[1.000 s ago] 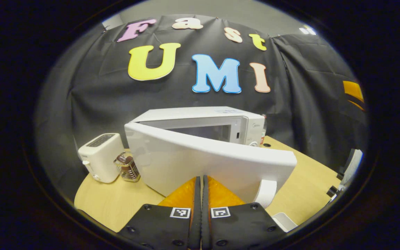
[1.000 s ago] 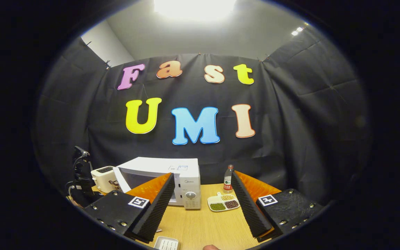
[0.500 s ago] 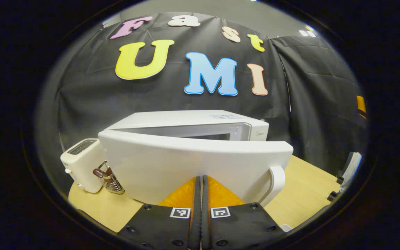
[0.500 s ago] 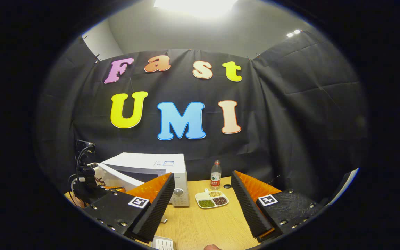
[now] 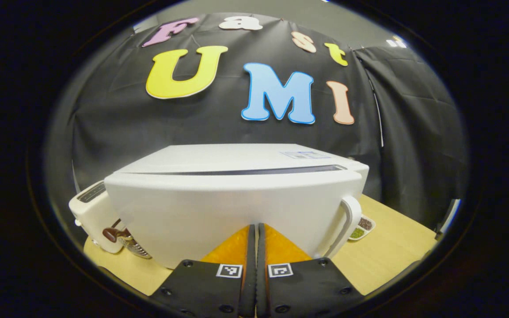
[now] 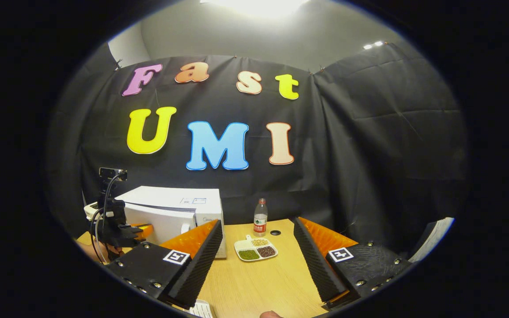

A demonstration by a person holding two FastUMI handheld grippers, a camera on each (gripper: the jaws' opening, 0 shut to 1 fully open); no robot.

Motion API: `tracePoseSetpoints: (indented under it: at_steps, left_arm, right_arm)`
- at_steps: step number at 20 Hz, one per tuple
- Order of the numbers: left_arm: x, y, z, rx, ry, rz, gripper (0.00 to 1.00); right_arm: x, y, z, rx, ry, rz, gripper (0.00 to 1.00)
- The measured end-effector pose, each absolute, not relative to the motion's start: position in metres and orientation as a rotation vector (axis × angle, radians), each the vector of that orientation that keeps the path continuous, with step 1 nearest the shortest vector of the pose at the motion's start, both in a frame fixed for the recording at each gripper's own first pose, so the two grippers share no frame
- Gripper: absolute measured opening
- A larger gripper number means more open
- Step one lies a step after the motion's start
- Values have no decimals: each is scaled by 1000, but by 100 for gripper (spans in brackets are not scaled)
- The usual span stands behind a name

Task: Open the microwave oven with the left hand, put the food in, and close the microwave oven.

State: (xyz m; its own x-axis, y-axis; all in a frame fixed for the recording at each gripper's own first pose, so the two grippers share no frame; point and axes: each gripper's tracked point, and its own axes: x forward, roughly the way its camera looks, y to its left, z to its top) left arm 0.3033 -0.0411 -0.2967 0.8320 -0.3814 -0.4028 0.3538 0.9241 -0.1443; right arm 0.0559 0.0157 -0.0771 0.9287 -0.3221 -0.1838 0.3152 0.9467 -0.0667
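One boxy smooth white microwave oven (image 5: 237, 198)

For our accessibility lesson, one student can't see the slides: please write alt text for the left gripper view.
A white microwave oven sits close ahead on a wooden table, its door almost shut, with the left gripper closed and its fingers against the door. A white toaster stands to its left and a dish of food shows past the door handle.

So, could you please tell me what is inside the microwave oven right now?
The microwave oven has its door nearly shut, so the cavity is covered. The divided dish of food sits outside on the table.
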Motion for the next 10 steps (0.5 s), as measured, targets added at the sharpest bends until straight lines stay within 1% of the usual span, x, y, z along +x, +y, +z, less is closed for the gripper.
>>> tracePoseSetpoints:
  at_steps: [3, 4, 5, 7, 8, 9, 10]
  left_arm:
    - [306, -45, -299, -89, 441, -384, 7]
    - [307, -43, -297, -85, 435, -372, 12]
    - [309, -43, -299, -87, 428, -358, 7]
    - [310, -43, -298, -97, 421, -334, 7]
    - [312, -43, -298, -85, 413, -325, 2]
    - [319, -45, -302, -58, 418, -321, 7]
    - [310, -47, -302, -68, 431, -319, 7]
  right_arm:
    - [58, 11, -77, -40, 198, -340, 98]
    - [59, 10, -77, -44, 201, -342, 98]
    - [59, 10, -77, -45, 202, -339, 98]
    - [62, 9, -78, -49, 204, -330, 98]
    - [64, 11, -79, -50, 211, -318, 98]
    - [66, 12, -81, -50, 214, -307, 98]
    - [68, 14, -83, -49, 224, -293, 98]
